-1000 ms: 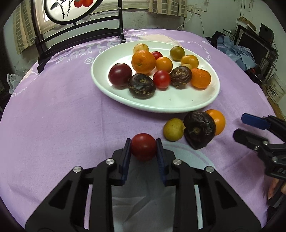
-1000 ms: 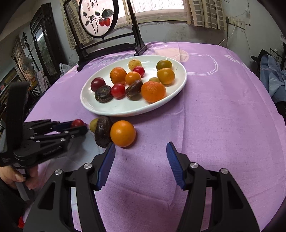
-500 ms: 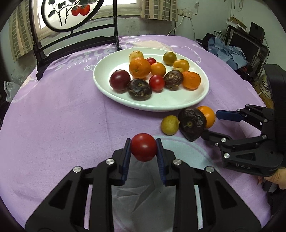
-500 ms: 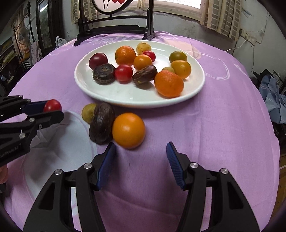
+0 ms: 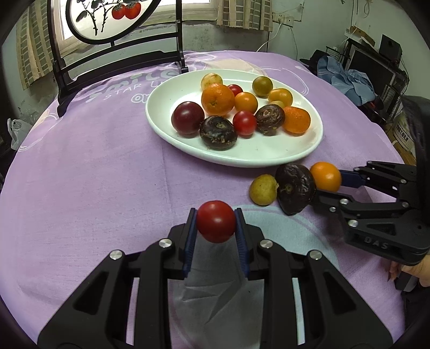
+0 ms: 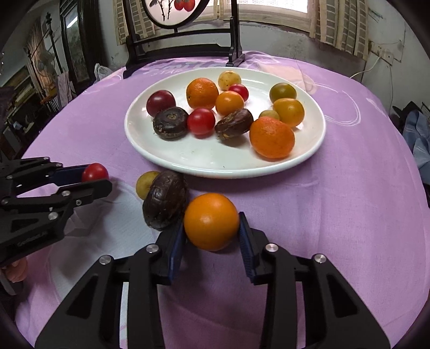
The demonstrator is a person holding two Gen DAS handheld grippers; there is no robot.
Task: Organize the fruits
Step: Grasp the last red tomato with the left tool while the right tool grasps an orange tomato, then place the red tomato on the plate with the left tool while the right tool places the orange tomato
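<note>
My left gripper is shut on a red tomato, held above the purple cloth; it also shows in the right wrist view. My right gripper has its blue pads on both sides of an orange fruit on the cloth, closed around it. That orange lies next to a dark wrinkled fruit and a small yellow-green fruit. The white plate beyond holds several fruits: oranges, tomatoes and dark ones.
A dark wooden stand with a round painted panel stands at the table's far edge. A pale blue patch of the cloth lies under the grippers. Clutter and cloth sit off the table to the right.
My right gripper moved forward to the orange and closed around it. My left gripper kept hold of the tomato and rose slightly, with the plate now farther off.
</note>
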